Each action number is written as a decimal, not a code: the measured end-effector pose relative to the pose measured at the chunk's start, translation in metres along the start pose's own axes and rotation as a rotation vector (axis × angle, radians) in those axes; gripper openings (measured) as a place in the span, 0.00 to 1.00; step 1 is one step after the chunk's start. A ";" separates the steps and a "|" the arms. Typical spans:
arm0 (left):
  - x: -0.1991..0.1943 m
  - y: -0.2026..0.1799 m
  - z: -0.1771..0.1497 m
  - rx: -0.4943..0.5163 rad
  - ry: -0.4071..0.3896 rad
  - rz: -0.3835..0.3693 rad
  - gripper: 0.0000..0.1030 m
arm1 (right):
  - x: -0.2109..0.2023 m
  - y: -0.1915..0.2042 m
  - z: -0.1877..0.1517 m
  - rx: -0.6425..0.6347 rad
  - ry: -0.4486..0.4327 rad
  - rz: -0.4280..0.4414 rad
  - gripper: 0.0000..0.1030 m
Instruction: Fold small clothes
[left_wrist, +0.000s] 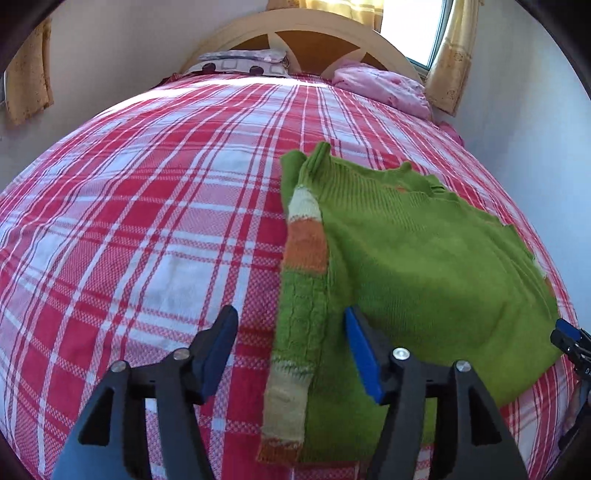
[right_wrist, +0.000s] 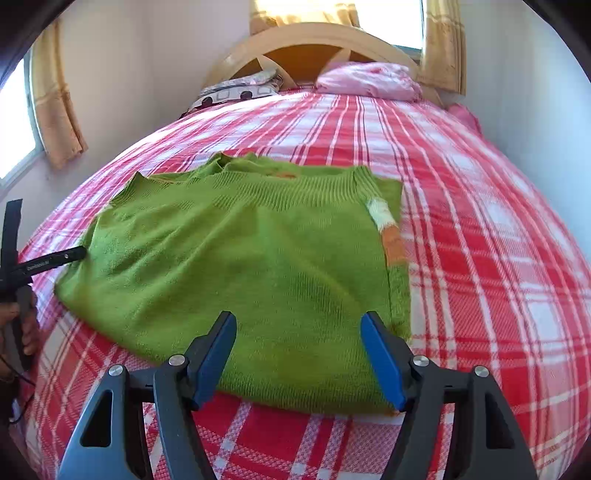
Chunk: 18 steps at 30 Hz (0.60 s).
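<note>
A green knitted sweater (left_wrist: 424, 266) lies flat on the red and white plaid bedspread (left_wrist: 147, 221). One sleeve (left_wrist: 299, 295) with cream and orange bands is folded along its left edge, straight toward me. My left gripper (left_wrist: 291, 328) is open and empty, its jaws standing to either side of that sleeve's lower part, just above the cloth. In the right wrist view the sweater (right_wrist: 240, 266) fills the middle and a second banded sleeve (right_wrist: 393, 243) lies along its right edge. My right gripper (right_wrist: 299, 339) is open and empty over the sweater's near hem.
A wooden headboard (right_wrist: 310, 40) and pillows (right_wrist: 369, 79) stand at the far end of the bed. Walls and curtained windows close in both sides. The left gripper's body and the hand holding it show at the left edge of the right wrist view (right_wrist: 14, 273).
</note>
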<state>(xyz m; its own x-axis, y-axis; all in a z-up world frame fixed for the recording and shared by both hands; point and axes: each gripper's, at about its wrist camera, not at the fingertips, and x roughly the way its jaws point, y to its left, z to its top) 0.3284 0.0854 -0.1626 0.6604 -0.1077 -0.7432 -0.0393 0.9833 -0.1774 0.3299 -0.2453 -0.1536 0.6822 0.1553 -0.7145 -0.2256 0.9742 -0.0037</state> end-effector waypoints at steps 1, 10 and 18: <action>-0.002 0.002 -0.002 -0.009 -0.009 0.002 0.66 | 0.000 -0.003 0.004 -0.002 -0.019 -0.046 0.68; -0.001 0.011 -0.010 -0.055 -0.033 -0.042 0.73 | 0.044 -0.079 0.027 0.300 0.071 0.088 0.26; -0.002 0.012 -0.012 -0.063 -0.037 -0.048 0.76 | 0.019 -0.076 0.007 0.278 0.011 0.032 0.03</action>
<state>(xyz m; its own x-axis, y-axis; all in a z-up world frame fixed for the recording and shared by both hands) 0.3173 0.0960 -0.1711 0.6897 -0.1477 -0.7088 -0.0536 0.9659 -0.2534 0.3652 -0.3152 -0.1616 0.6700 0.1867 -0.7185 -0.0469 0.9766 0.2100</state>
